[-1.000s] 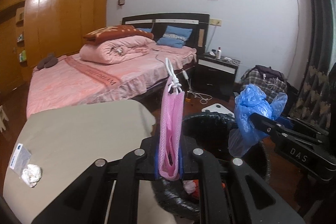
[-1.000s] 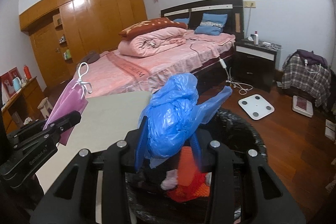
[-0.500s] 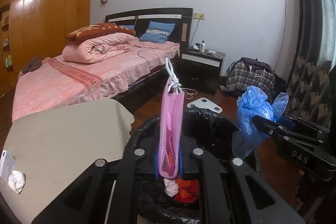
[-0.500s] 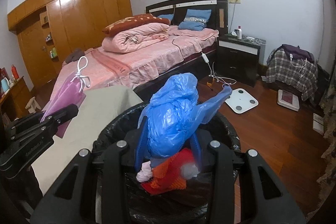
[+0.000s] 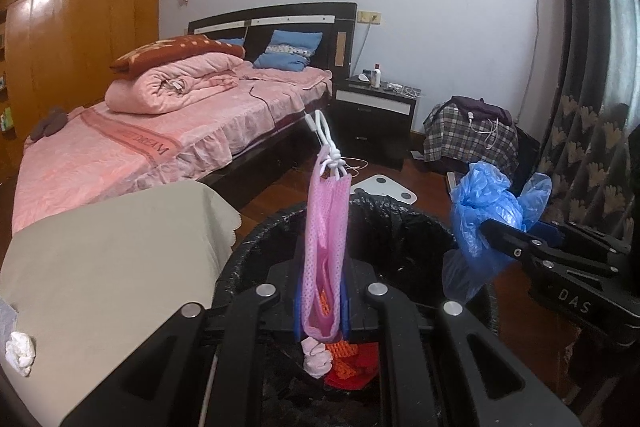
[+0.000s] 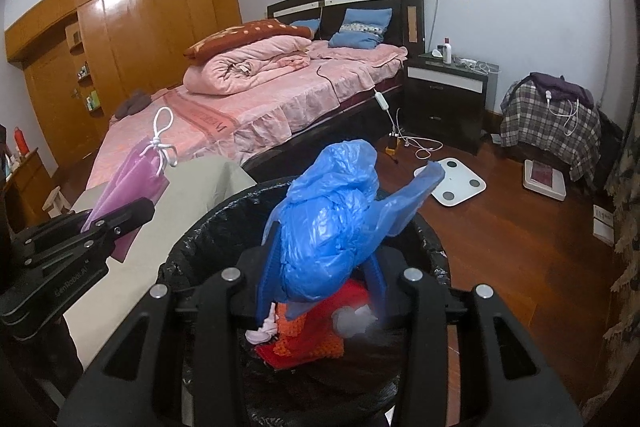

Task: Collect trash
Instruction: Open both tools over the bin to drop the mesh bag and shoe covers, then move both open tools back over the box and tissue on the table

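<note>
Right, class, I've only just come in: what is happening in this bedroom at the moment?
A person is collecting trash with two hand-held grippers. The left hand-held gripper is shut on a pink mesh bag, and the right hand-held gripper is shut on a crumpled blue plastic bag. Both are held over a black-lined trash bin that already holds red and white scraps. Neither bag has been dropped yet. A crumpled white tissue lies on the beige table beside the bin.
</note>
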